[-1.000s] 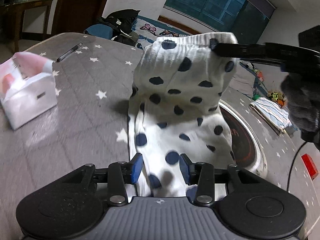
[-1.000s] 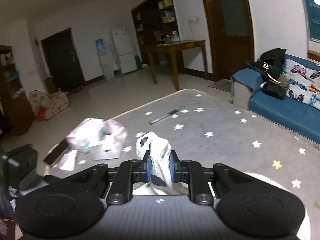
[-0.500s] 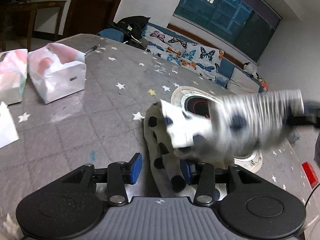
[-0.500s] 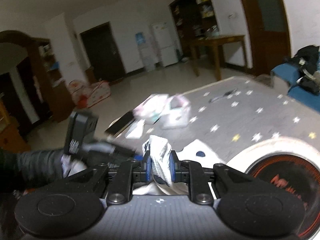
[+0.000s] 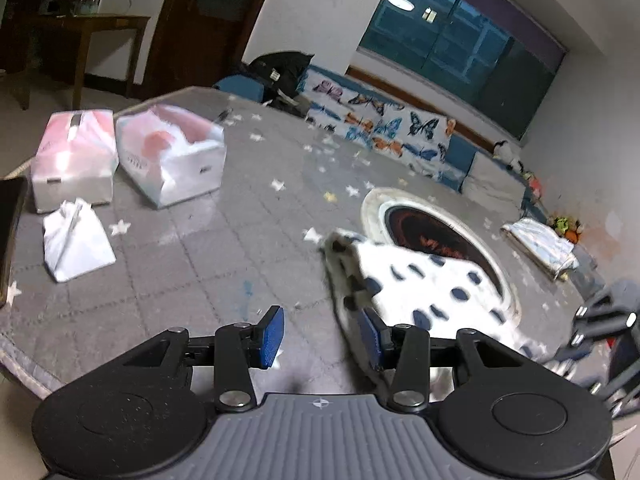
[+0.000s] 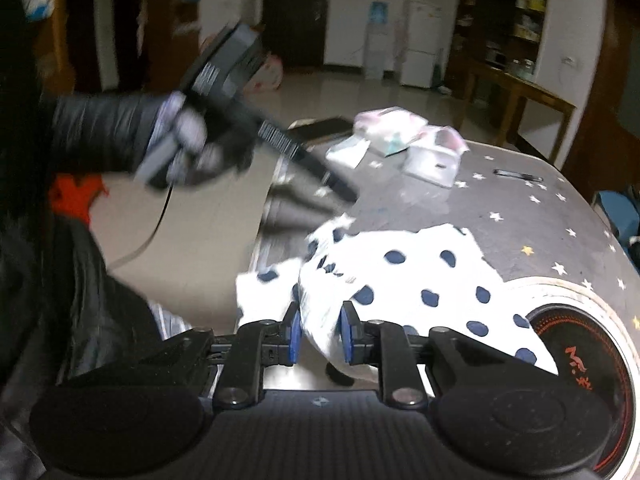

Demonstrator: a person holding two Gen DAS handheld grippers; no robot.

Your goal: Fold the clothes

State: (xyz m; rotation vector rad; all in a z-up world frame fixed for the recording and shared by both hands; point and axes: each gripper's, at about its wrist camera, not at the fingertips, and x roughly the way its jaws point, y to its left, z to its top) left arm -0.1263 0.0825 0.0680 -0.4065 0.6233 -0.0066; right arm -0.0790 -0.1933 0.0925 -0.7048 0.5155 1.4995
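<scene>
— What's unclear?
— My left tongs (image 5: 318, 334) gape, empty; the spotted garment (image 6: 404, 284), blurred, lies near the desk (image 5: 192, 240) edge, its hem between my right tongs (image 6: 319, 334), which are opening.
— Containers?
— Tissue packs (image 5: 172, 156); contents hidden.

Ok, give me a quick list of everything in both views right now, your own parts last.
Garment: one, white with navy dots, lying on the table, partly over the round plate.
Table: one, grey star-print cover.
Round plate: one, black and red, set in the table.
Tissue packs: two, pink-white, far left corner.
Paper bag: one, white, near the packs.
Pen: one, dark, far edge.
Sofa: one, butterfly print, behind.
Left hand-held gripper: open, empty.
Right hand-held gripper: jaws opening, garment between them.
</scene>
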